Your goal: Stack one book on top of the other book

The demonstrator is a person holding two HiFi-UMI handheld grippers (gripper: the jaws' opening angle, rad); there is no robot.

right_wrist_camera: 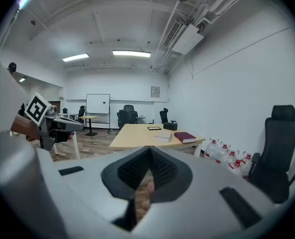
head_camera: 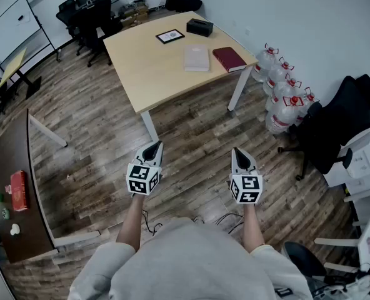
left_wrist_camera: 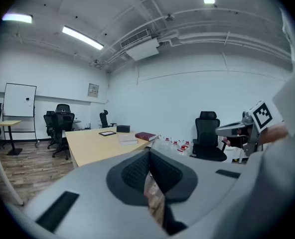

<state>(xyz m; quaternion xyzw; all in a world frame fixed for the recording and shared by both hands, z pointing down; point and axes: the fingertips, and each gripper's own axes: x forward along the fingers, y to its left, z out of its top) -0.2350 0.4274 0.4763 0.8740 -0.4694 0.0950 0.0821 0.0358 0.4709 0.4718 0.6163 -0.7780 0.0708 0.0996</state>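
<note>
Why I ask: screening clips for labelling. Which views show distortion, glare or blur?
Head view: strong fisheye bending, even light, red book and pale book sharp. Left gripper view: black corner vignette, ceiling lamp blown out, shut left gripper slightly soft. Right gripper view: same vignette, books small but clear.

water jugs point(head_camera: 284, 102), blk chairs point(head_camera: 88, 12), whiteboard point(head_camera: 15, 25)

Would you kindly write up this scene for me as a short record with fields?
Table: light wood, beyond both grippers
Books: red book beside pale book, not stacked
Also on table: black box, black-framed panel
Left gripper: shut, empty, above floor
Right gripper: shut, empty, above floor
Stacking: not yet done
</note>
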